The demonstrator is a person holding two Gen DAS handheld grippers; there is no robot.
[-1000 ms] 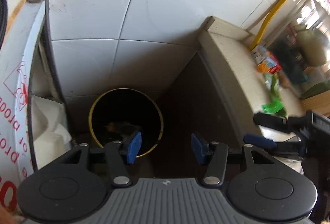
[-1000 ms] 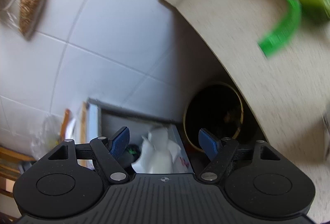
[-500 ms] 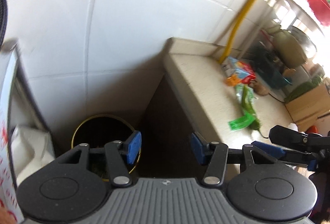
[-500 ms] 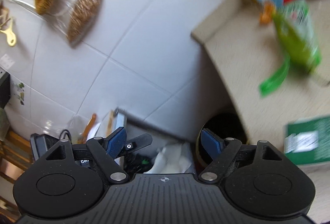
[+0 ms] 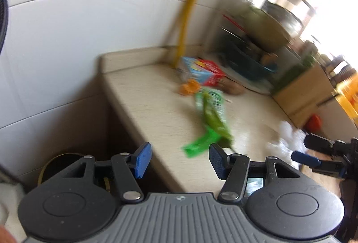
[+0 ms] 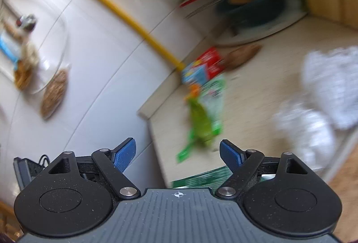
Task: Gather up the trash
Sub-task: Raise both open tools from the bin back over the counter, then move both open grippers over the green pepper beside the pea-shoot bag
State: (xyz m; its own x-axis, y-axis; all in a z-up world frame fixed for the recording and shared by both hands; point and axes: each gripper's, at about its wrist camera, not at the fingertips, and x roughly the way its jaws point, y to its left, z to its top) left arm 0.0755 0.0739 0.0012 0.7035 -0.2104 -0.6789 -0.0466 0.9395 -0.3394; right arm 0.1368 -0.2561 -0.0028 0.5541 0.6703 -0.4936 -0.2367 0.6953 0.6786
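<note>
Both my left gripper (image 5: 179, 160) and my right gripper (image 6: 177, 153) are spread wide and hold nothing. The green wrapper (image 5: 211, 122) lies on the beige tabletop (image 5: 154, 104) just beyond my fingers, with a red-and-blue carton (image 5: 201, 73) farther back and crumpled white paper (image 6: 322, 95) to the right. Motion blur smears it all, and the dark bin (image 5: 58, 164) at near left is mostly hidden behind my left gripper.

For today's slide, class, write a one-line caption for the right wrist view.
Open right gripper over the beige counter, facing a green wrapper and crumpled white paper.
</note>
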